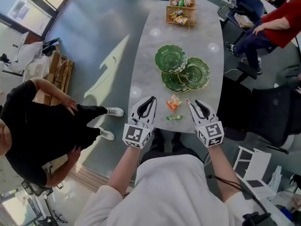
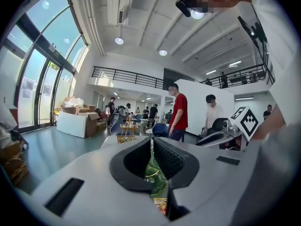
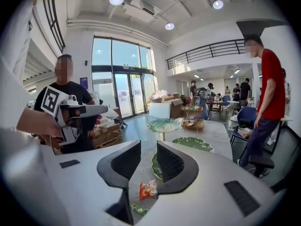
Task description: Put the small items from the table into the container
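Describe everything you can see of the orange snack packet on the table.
The orange snack packet is a small crinkled wrapper, orange-red with pale patches, glossy like plastic film; its print is too small to read. It lies flat on the grey table near the close edge, just before the green plates, with a green packet apart from it, nearer the edge. Only the table visibly touches it.

- I've got the left gripper and the right gripper over the near end of the grey table, both pointing away from me.
- Between them lies an orange snack packet, and nearer me a green wrapped sweet.
- Just beyond, three green plates overlap in a cluster.
- A wooden basket sits at the far end with wrapped bits inside.
- A person in black stands at left, and a person in red sits at top right.
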The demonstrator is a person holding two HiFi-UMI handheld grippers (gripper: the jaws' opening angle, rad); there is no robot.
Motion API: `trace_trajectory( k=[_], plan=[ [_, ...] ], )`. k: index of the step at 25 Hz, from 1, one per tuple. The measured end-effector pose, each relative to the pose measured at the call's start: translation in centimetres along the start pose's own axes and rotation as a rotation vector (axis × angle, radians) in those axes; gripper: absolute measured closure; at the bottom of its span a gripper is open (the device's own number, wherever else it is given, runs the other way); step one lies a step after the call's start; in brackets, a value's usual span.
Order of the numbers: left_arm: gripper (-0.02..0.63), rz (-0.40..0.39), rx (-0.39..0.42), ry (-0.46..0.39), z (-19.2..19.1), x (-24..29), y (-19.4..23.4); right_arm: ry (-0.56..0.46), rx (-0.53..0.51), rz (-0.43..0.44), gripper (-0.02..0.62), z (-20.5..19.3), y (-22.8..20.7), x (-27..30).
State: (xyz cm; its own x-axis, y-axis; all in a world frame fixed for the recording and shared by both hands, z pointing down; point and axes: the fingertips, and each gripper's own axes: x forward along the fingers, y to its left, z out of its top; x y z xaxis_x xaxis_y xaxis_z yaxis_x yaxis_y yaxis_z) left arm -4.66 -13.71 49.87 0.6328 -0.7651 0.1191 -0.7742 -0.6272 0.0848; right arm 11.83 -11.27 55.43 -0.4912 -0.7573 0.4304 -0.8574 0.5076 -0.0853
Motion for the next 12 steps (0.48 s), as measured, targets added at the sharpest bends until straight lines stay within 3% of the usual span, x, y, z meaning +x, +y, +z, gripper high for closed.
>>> trace_trajectory(
  k=[4, 8, 12],
  plan=[
    [0.598, -0.026, -0.016, 0.012, -2.2, 1.8, 1.9, 0.143, 0.015, 0.031, 0.489, -5.8, -0.9, 5.0],
    [0.598, -0.027, -0.037, 0.065, -6.3, 2.5, 2.7, 0.367, 0.02, 0.109, 0.435, -15.0, -0.7, 10.7],
    [0.598, -0.031, -0.048, 0.127, -10.6, 2.7, 3.3, 0.526, 0.041, 0.138, 0.379, -21.2, -1.1, 15.3]
  ],
)
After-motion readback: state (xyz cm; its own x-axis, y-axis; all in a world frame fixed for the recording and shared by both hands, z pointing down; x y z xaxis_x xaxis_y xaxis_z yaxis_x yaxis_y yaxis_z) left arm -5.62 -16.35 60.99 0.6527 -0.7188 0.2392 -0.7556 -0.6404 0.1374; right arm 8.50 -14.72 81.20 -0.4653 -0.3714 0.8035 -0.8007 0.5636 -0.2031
